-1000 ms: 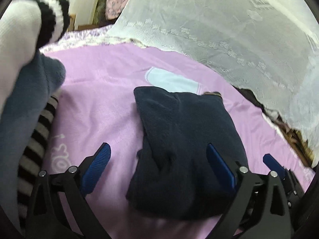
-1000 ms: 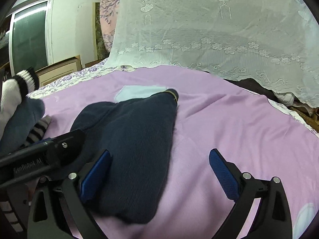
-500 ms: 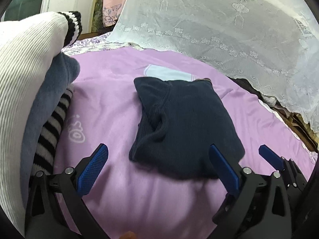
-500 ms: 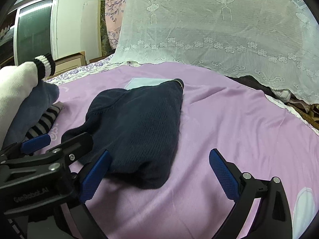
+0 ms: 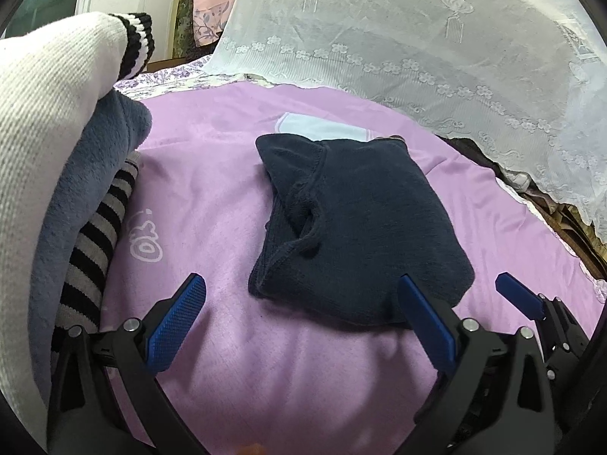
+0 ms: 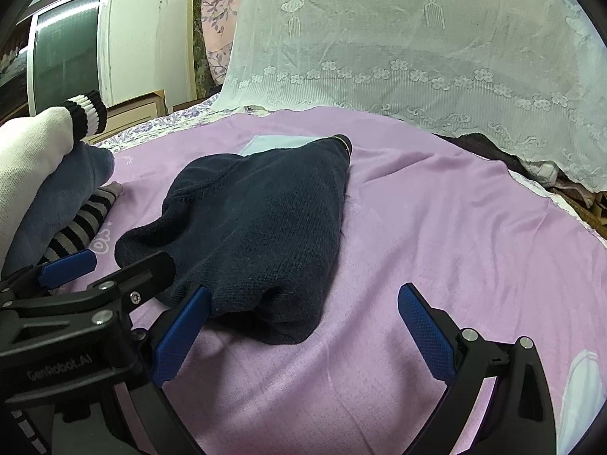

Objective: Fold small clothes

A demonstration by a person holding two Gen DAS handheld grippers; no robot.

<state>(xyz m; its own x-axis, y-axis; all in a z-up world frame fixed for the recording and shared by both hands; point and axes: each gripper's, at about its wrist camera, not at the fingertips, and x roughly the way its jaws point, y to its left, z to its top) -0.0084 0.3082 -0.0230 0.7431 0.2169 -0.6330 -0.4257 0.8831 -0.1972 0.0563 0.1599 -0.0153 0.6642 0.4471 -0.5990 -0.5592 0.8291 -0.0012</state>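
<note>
On the wide lilac bedsheet [image 5: 212, 197] lies the folded dark navy knitted garment [image 5: 364, 227], with a heap of white, grey-blue and striped clothes [image 5: 72, 197] left of it. Both the left gripper [image 5: 303, 322] and right gripper [image 6: 303, 322] hover at the garment's near edge, fingers spread and holding nothing. I'd tuck the loose inner flap flat, then press the bundle square.

Pink sheet [image 6: 436, 227] across a bed, white lace curtain [image 6: 417, 38] draped behind it. Off-white wall [image 6: 151, 38] to the left with a dark window [image 6: 64, 49], floral hanging [image 6: 216, 19] beside. Pale wooden furniture [image 6: 136, 108] below the window.
</note>
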